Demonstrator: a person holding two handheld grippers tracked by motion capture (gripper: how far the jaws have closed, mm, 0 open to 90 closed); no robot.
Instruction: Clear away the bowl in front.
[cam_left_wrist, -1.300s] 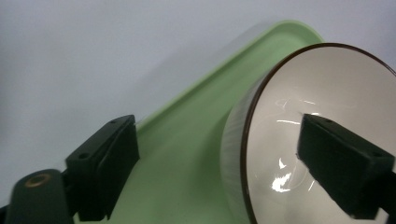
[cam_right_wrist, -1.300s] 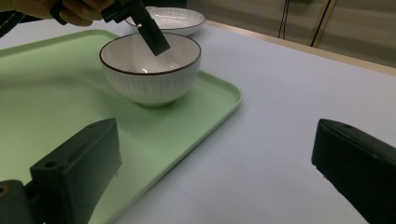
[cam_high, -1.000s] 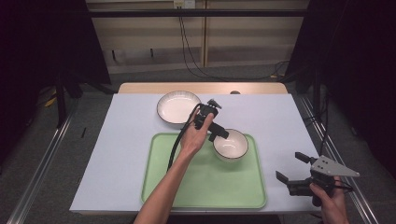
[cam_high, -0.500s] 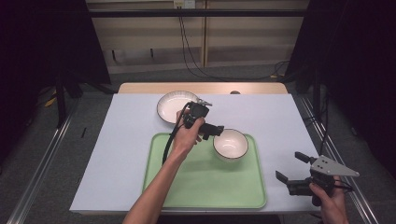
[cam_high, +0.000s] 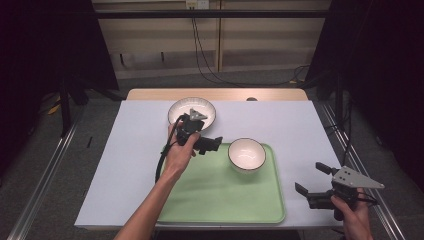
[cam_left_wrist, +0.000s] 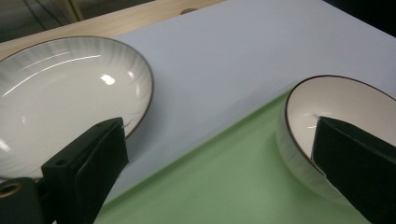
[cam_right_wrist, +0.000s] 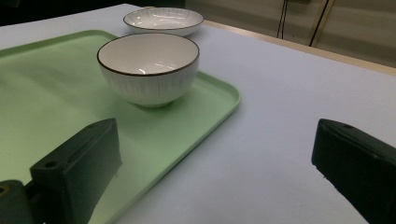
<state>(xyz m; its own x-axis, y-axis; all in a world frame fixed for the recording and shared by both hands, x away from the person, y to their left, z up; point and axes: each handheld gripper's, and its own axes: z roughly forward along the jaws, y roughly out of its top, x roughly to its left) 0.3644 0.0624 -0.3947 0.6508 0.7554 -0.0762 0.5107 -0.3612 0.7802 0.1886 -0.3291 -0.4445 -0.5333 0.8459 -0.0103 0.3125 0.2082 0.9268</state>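
While bowl (cam_high: 246, 154) sits in tray (cam_high: 220, 200), upright

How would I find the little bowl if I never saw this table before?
Look for the big green tray on the white table. The bowl stands in the tray's far right corner, just past the left gripper. It is deep, white with a dark rim, unlike the wide shallow plate lying off the tray behind it.
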